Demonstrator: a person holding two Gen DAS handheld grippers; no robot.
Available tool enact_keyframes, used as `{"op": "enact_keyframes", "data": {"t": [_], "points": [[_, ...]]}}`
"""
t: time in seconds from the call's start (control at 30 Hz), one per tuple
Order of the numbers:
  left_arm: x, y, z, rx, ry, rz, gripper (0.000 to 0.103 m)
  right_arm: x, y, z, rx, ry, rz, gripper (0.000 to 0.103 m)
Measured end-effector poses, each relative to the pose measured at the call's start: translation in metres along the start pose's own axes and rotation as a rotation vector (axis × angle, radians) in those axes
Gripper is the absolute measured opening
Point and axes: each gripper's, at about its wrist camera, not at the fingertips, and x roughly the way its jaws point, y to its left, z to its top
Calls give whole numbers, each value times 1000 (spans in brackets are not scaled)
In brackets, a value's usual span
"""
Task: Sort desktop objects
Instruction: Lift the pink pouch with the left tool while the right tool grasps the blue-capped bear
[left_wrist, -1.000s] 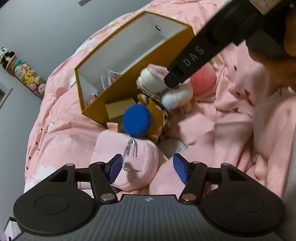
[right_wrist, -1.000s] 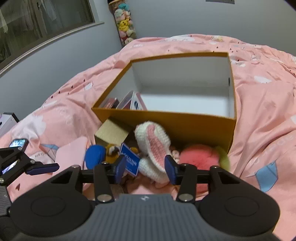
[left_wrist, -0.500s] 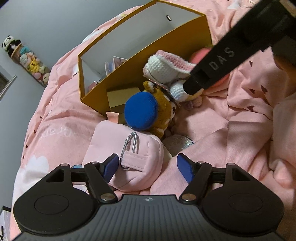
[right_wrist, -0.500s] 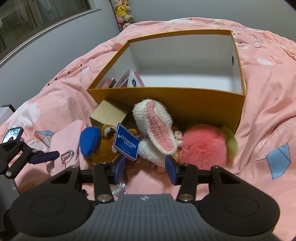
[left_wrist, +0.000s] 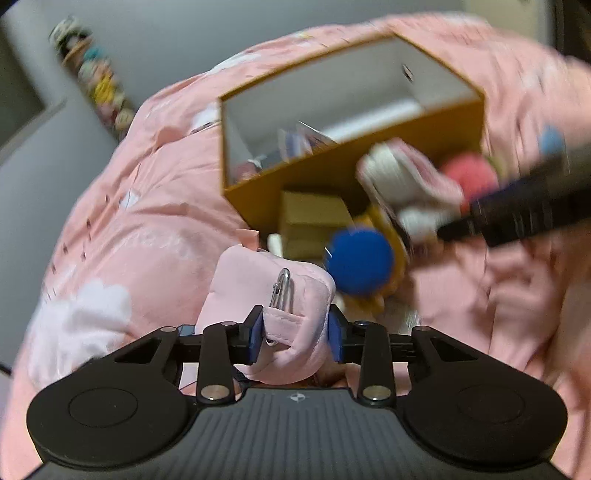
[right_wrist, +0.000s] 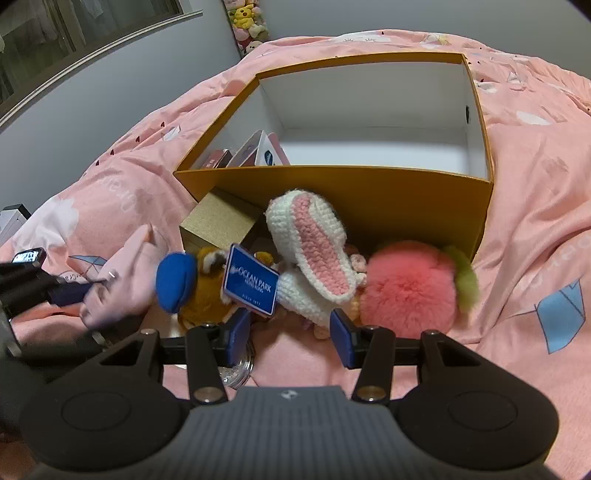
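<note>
**Left gripper closes on the pink pouch**

The soft pink fabric pouch (left_wrist: 266, 291) with a silver clip (left_wrist: 282, 288) lies on the pink bed cover (left_wrist: 147, 229). One end of it sits between the blue pads of the left gripper (left_wrist: 295, 338). Its jaws are closing, and the pads press on the pouch from both sides.

Just beside the pouch is a brown plush toy with a round blue hat (right_wrist: 175, 280). A blue card tag (right_wrist: 251, 284) hangs on the toy. Next to it lies a white and pink knitted bunny ear toy (right_wrist: 310, 258), and then a fluffy pink ball (right_wrist: 410, 291) with a green bit. A small tan cardboard box (right_wrist: 218, 221) sits behind the brown toy.

All of them lie near the front wall of a big orange box with white insides (right_wrist: 369, 199). Some cards (right_wrist: 258, 151) stand in its left corner.

The right gripper (right_wrist: 291, 334) hangs above the toys. Its jaws are partly open and hold nothing.
</note>
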Motion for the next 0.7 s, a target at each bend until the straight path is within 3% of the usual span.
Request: {"op": "enact_keyframes", "data": {"t": [0.1,0.23,0.43,0.57,0.63,0.7], "points": [[-12,22,7,-106,-27,-65,38,1,1,0,-12,-1,5,51],[-19,36,12,-176,-36,-149,38,1,11,0,-91,-4,34,50],[-26,48,17,-293,-29,-339,38,6,50,-7,-491,25,57,51],[-20,46,17,-329,-5,-378,38,10,61,-6,-655,11,65,55],[-18,42,17,-329,-5,-357,38,15,65,-4,-720,21,73,69],[-16,39,17,-324,-6,-341,38,19,68,-5,-776,30,77,73]]}}
